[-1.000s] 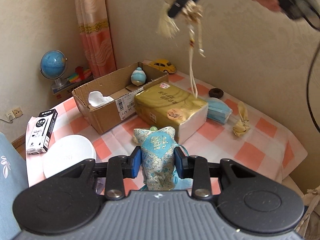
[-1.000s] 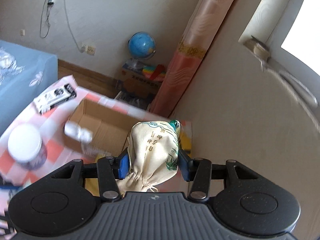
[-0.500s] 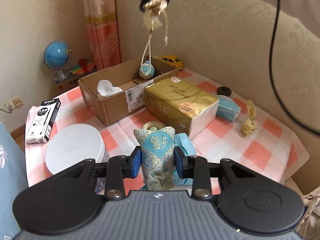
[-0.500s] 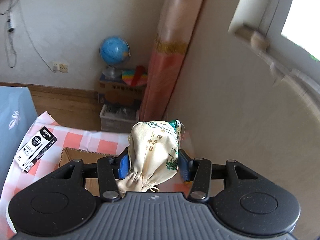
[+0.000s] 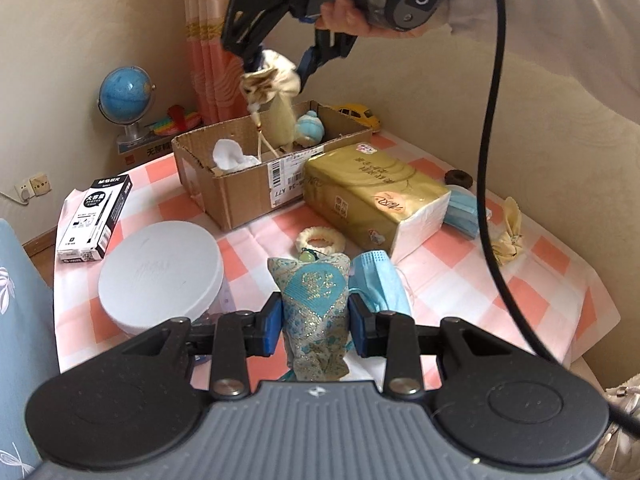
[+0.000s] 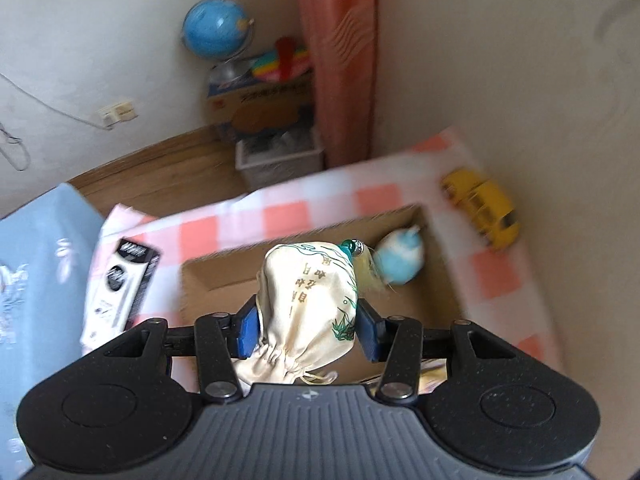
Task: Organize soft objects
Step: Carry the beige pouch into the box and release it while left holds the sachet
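- The right gripper (image 6: 306, 330), tilted steeply downward, hung over the cardboard box (image 6: 208, 276), its jaws pressed against a cream drawstring pouch (image 6: 308, 304).
- The left gripper (image 5: 314, 330), angled down above the checked tablecloth (image 5: 532, 280), gripped a blue brocade sachet (image 5: 316, 312) tight.
- 1 second earlier the right gripper was higher up beside the wall; it has since dropped over the box and rolled.

Each gripper is built from a ribbed grey body, two round black matte plates speckled with dust and black finger arms fastened with silver screws, and the fingers (image 5: 269, 330) are covered with blue pads. A small white mark is printed at the middle of the grey body. The right gripper (image 5: 280, 66) is fitted with a grey handle, from which a thick black cable (image 5: 490, 168) is led down.
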`<state>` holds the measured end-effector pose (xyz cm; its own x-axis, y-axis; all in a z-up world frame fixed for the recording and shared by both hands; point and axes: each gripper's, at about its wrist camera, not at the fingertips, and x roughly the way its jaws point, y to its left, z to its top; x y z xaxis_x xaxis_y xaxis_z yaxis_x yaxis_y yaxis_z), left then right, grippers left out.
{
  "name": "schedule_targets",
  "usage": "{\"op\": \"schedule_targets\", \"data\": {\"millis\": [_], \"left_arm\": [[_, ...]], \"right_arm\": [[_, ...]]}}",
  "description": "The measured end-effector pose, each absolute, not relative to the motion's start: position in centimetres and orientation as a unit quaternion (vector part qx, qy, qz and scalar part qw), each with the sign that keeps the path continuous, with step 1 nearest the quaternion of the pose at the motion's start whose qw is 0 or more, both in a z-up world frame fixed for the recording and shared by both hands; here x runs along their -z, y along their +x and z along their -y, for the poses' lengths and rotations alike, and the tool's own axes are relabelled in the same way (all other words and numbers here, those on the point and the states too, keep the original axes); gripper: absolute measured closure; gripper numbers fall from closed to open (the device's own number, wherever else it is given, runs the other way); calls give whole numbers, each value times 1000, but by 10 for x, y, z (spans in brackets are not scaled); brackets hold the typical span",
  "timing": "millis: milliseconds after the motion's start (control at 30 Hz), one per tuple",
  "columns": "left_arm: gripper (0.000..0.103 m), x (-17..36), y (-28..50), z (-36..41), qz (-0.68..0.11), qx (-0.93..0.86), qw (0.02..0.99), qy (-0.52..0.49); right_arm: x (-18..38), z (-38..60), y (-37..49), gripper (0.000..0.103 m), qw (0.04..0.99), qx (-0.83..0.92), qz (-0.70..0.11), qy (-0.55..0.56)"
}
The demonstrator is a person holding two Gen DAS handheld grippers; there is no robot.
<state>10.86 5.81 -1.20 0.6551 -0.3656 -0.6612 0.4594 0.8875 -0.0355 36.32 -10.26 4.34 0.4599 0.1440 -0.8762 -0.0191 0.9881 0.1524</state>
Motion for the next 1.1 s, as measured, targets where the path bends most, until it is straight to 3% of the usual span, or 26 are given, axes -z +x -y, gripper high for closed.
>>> {"op": "schedule_targets", "data": {"millis": [300, 367, 433, 567, 800, 1100], "left_arm": [[70, 14, 108, -58, -351, 225, 907, 65], [70, 14, 109, -58, -352, 222, 907, 65], [70, 14, 110, -59, -352, 220, 907, 64], [70, 12, 111, -60, -352, 215, 909, 64], [70, 6, 117, -57, -353, 217, 908, 66], [70, -9, 129, -49, -355, 219, 905, 77]], "right_arm": [[-15, 118, 384, 48, 823, -33, -551, 134], [-11, 119, 387, 42, 830, -27, -544, 121], [-10, 122, 386, 21, 836, -27, -535, 123], [-16, 126, 379, 19, 844, -61, -521, 113], [-31, 139, 344, 5, 871, -88, -479, 56], [-18, 174, 294, 1, 889, -82, -448, 50]]}}
